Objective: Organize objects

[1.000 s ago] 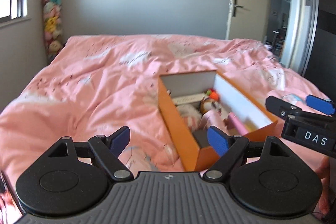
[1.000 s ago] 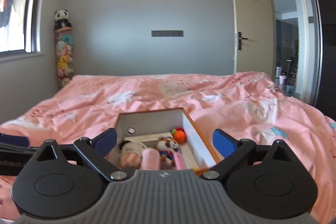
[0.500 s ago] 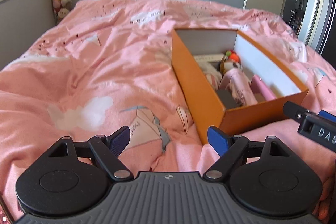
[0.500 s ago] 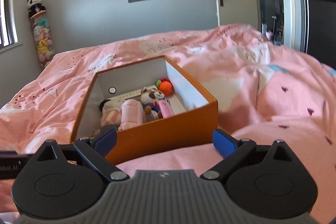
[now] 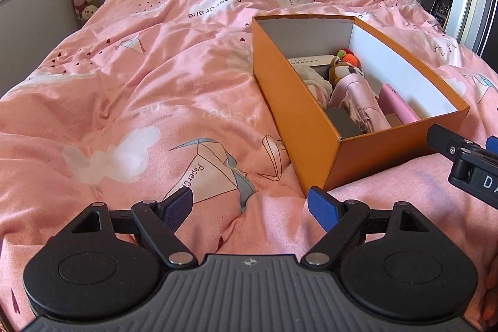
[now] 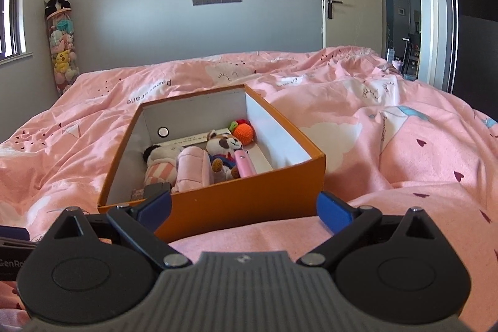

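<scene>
**Pink bed, one box on it**

I see a bed [image 5: 149,77] covered by a rumpled pink duvet printed with paper cranes and clouds. Directly on it sits an open orange box [image 5: 298,101], toward the right side, its base pressed into the folds of the cover.

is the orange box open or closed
Open: the orange box has no lid on it, and the plush toys and pink tube inside show from above.

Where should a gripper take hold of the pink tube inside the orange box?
Grip the pink tube across its upper end, descending from above. It lies lengthwise between the box's white right wall and the plush dog, so probably only the top is open. Both grippers are open.
</scene>
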The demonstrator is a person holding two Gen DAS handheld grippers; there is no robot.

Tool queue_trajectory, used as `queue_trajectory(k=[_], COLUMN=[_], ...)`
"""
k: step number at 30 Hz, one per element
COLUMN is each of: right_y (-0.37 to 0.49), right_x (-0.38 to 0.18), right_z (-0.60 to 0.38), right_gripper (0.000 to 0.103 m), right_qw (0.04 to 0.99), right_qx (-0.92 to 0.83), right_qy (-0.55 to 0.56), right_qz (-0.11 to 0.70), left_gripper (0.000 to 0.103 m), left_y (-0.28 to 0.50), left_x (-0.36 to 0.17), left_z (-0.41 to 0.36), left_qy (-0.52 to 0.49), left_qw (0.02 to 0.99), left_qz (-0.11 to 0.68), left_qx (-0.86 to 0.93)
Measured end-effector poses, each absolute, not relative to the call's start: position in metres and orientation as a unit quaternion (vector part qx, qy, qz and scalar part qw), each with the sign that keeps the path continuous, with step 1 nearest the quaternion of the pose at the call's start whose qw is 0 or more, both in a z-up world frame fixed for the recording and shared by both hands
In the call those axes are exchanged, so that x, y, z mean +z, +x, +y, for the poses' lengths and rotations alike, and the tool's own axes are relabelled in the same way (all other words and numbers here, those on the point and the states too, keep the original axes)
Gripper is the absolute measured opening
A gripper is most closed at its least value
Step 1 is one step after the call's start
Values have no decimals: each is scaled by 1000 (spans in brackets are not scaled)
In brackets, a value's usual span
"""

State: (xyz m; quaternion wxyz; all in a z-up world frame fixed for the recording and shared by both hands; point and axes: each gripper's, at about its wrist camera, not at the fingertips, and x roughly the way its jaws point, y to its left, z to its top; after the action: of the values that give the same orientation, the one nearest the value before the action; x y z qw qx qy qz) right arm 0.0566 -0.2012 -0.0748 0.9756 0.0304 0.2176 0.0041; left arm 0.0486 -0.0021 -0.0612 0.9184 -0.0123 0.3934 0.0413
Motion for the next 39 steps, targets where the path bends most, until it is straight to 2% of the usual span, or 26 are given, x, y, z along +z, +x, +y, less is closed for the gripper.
queue_trajectory(k=[39], right_y=[52], right_x=[-73], right_z=[-194], right_gripper=[100], right_qw=[979], right_qx=[30], right_qy=[11], right_qz=[203], left_gripper=[98], left_y=[43], left_x=[-57], left_z=[-4], left_qy=[-9], left_qw=[923], left_qz=[383], left_qx=[43])
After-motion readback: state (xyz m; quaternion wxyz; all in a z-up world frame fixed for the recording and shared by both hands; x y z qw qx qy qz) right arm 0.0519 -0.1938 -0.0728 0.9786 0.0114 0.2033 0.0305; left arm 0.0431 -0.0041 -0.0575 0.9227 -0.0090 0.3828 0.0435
